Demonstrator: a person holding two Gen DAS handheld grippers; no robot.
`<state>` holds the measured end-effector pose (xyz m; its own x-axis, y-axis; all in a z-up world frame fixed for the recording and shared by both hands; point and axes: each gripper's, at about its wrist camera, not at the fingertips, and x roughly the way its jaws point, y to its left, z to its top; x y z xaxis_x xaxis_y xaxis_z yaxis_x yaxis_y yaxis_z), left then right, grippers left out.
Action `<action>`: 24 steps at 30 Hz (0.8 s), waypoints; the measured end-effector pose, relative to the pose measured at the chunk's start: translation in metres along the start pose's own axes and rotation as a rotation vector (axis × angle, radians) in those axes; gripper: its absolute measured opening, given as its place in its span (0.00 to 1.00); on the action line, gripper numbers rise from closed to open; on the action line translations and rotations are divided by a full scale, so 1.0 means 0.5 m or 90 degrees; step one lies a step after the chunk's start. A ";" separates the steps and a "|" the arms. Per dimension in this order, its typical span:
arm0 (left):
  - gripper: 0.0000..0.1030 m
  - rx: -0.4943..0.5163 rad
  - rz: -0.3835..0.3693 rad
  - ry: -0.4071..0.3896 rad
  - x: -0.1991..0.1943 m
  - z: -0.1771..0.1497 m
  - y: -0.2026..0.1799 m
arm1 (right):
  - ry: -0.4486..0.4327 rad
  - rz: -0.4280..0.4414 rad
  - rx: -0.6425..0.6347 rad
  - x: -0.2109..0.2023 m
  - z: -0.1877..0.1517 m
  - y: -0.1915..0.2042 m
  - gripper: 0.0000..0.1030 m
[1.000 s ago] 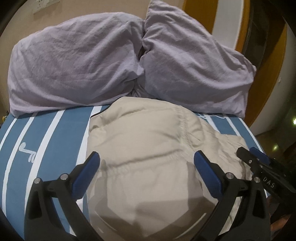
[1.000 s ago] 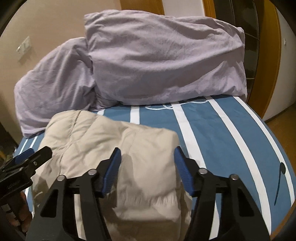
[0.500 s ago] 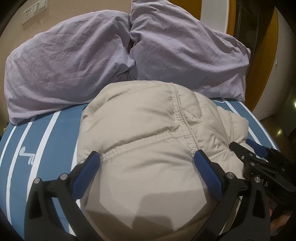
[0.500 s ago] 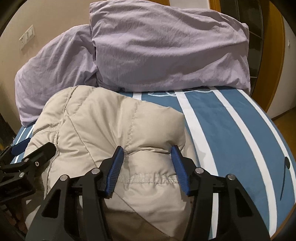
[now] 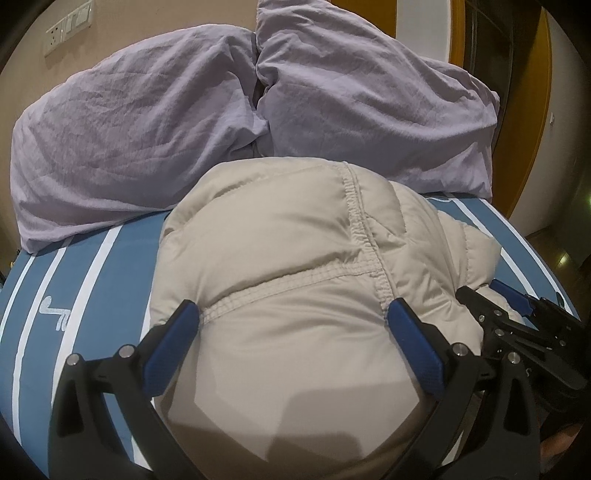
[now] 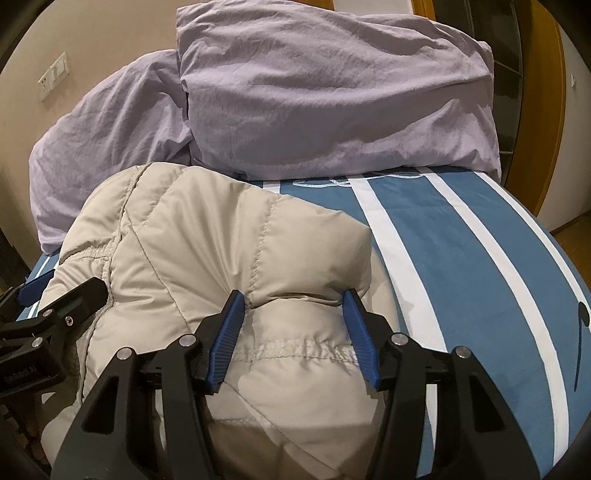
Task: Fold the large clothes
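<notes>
Beige wall at the back with a white switch plate (image 5: 67,27) up in the corner, orange-brown wood trim (image 6: 546,122) off to one side; below that it's a bed (image 6: 461,236) with a blue cover and white stripes running toward the headboard. Two lilac pillows (image 5: 354,110) lean against the wall, side by side and touching, both pretty wrinkled.

So the main thing: a big beige puffer jacket (image 5: 295,266) sits bunched up on the bed, its far edge right up against the pillows; quilted seams and a gathered elastic seam run across the top of it, and it's puffed up in a rounded heap rather than flat.

Left gripper (image 5: 293,319) is down on the near part of the jacket; its blue pads (image 5: 173,347) stand wide apart, with a broad bulge of the fabric between them; looks like the pads are touching the sides of that bulge, but I can't tell if they're really squeezing it. Right gripper (image 6: 293,332) is just beside it, on the jacket's other side; its fingers are set narrower, and a fold of the padding is pinched between them, the fabric creasing in at both pads (image 6: 227,336).
</notes>
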<state>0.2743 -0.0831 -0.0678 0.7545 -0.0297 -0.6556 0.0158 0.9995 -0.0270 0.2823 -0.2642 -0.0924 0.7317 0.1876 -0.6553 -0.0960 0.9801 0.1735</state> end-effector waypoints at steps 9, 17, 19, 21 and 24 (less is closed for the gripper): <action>0.98 -0.024 -0.021 0.022 -0.030 0.001 0.029 | 0.042 0.001 0.034 -0.018 0.024 -0.024 0.69; 0.98 -0.112 -0.038 0.057 -0.052 0.003 0.146 | 0.134 0.100 0.177 0.006 0.057 -0.129 0.92; 0.98 -0.141 -0.049 0.079 -0.041 0.005 0.175 | 0.169 0.129 0.195 0.029 0.062 -0.139 0.95; 0.98 -0.159 -0.060 0.097 -0.031 0.004 0.193 | 0.204 0.153 0.218 0.052 0.060 -0.151 0.99; 0.98 -0.165 -0.079 0.115 -0.017 0.001 0.204 | 0.245 0.197 0.254 0.084 0.055 -0.163 0.99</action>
<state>0.2698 0.0189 -0.0643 0.6284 -0.1752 -0.7579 -0.0853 0.9529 -0.2910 0.3394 -0.3378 -0.1137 0.4076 0.5407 -0.7358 0.0494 0.7916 0.6091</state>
